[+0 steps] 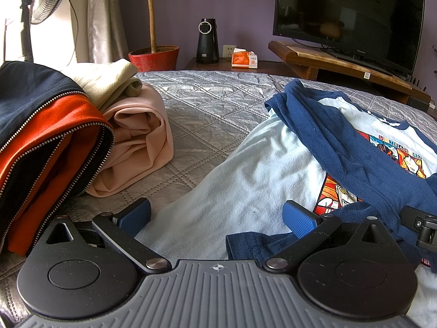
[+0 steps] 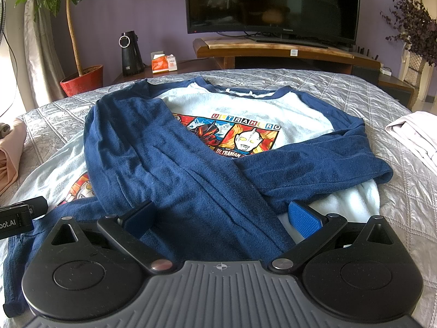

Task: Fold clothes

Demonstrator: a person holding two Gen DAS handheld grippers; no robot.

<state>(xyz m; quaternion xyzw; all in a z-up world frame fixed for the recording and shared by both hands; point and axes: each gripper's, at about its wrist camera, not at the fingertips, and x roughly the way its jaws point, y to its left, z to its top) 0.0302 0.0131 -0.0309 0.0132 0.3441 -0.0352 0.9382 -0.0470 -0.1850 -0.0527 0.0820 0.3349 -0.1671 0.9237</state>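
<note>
Grey quilted bedspread (image 2: 355,87) beneath all items. Raglan shirt (image 2: 245,104), white body with navy sleeves and a cartoon print, lies face up on it, directly ahead of both sets of fingers. Both navy sleeves (image 2: 153,147) are folded inward and cross over the chest; the crossing lies just beyond the right gripper (image 2: 221,216). Right gripper: fingers spread wide, holding nothing, the sleeve fabric lying between them. Left gripper (image 1: 217,217): fingers likewise spread wide and empty, over the white body near the hem, navy cloth close to its right finger (image 1: 299,220). Left of the left fingers: a navy and orange zipped jacket (image 1: 41,147), then a folded pink garment (image 1: 139,142) under a beige one (image 1: 106,82).
</note>
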